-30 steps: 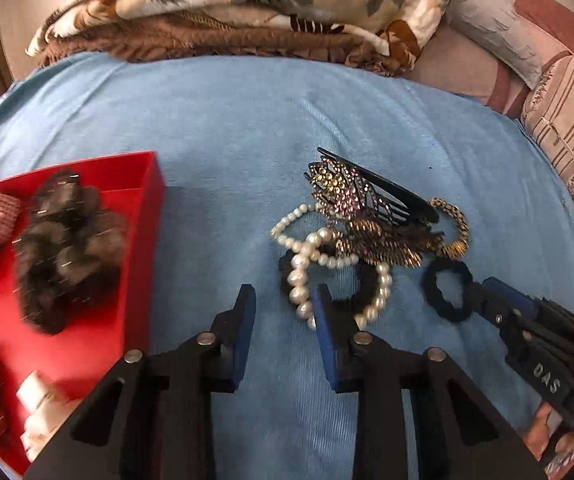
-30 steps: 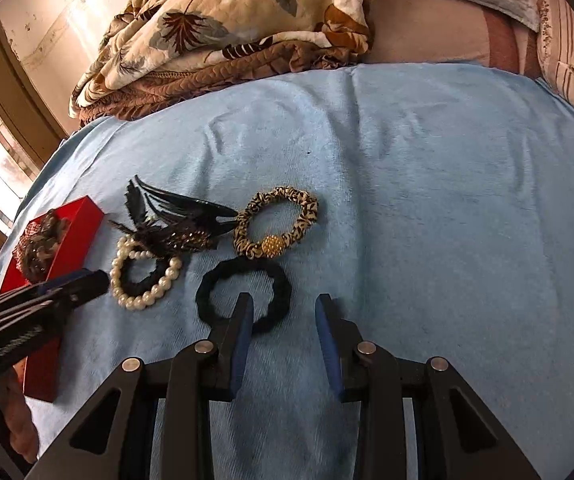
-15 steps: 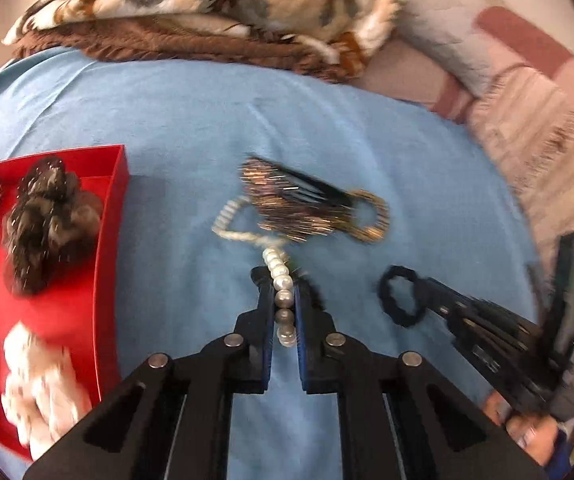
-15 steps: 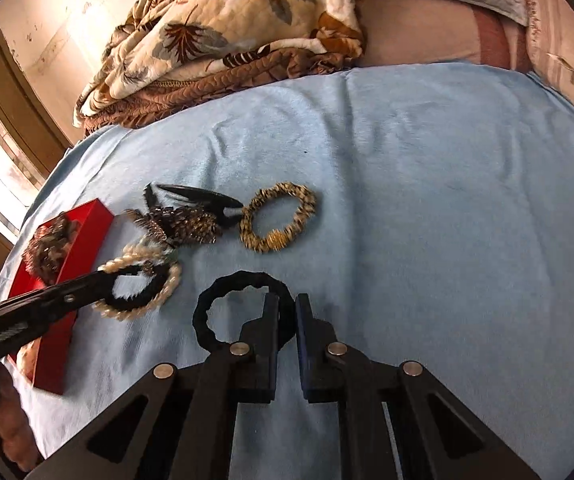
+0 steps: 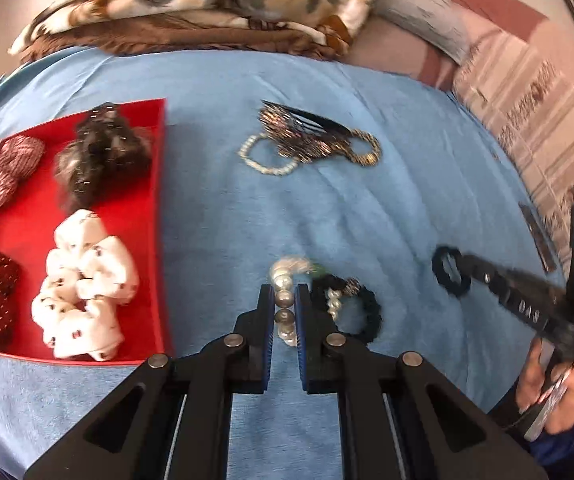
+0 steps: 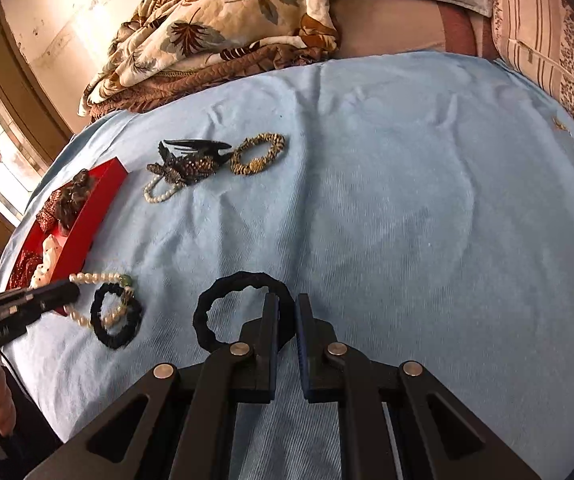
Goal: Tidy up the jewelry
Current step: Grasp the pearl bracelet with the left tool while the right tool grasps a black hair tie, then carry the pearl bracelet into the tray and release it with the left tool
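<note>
- Your left gripper is clamped on the pearl strand, with a few beads pinched between the pads. A black scrunchie tangled in the strand hangs just right of the fingers.
- Your right gripper is clamped on the rim of the black hair tie; the loop sticks out to the left of the fingers, above the blue sheet.
- Both pieces look lifted and in transit, so this is the carry step toward the red tray, which already holds scrunchies.
- The next move calls for swinging left over the tray wall and clearing it before you release; watch that the tangled scrunchie does not snag.
- The strand's held part runs along the left fingers, away from you.
- The clip and gold band still lie on the sheet, well apart from the tray.
</note>
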Action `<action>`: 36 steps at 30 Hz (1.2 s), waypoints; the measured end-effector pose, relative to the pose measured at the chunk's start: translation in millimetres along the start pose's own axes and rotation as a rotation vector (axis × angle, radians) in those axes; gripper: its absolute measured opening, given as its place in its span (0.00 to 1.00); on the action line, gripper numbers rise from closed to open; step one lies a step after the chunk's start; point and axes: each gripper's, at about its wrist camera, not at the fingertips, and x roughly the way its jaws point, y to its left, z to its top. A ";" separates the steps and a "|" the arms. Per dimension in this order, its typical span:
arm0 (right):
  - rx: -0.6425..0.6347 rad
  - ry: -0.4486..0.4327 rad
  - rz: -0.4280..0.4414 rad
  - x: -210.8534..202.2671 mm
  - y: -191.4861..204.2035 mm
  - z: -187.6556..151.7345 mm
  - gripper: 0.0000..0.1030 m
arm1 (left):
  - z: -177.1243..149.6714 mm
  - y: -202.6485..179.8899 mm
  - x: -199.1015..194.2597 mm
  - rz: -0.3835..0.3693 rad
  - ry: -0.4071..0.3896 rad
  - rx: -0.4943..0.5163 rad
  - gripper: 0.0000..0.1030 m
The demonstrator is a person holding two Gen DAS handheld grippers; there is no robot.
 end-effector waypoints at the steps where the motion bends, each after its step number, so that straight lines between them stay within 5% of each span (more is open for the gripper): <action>1: -0.004 -0.002 -0.002 -1.0 1.4 -1.0 0.09 | 1.1 2.1 -0.9 0.008 -0.006 -0.004 0.09; 12: -0.031 0.002 -0.017 3.9 12.1 -8.4 0.09 | 5.8 9.1 33.3 0.081 0.039 0.012 0.10; 20: -0.019 0.012 -0.006 10.7 11.5 -10.2 0.09 | 13.5 -11.8 45.1 0.128 0.033 0.153 0.15; 25: -0.018 0.014 0.003 11.0 9.6 -9.8 0.09 | 23.8 -18.2 58.7 0.175 0.070 0.285 0.36; 28: -0.014 0.014 0.011 11.3 7.5 -9.9 0.10 | 26.2 -6.0 62.2 0.124 0.099 0.281 0.44; 32: -0.006 0.013 0.017 13.2 6.1 -10.3 0.11 | 22.8 -5.3 60.4 0.100 0.104 0.314 0.43; 34: -0.007 0.011 0.014 13.9 6.8 -10.1 0.10 | 21.5 -8.1 58.8 0.093 0.095 0.318 0.30; 35: -0.010 0.010 0.011 14.0 7.3 -9.8 0.10 | 20.5 -10.5 58.8 0.083 0.098 0.321 0.10; 36: -0.014 0.009 0.008 13.8 8.0 -9.4 0.10 | 19.8 -12.9 58.4 0.079 0.098 0.317 0.09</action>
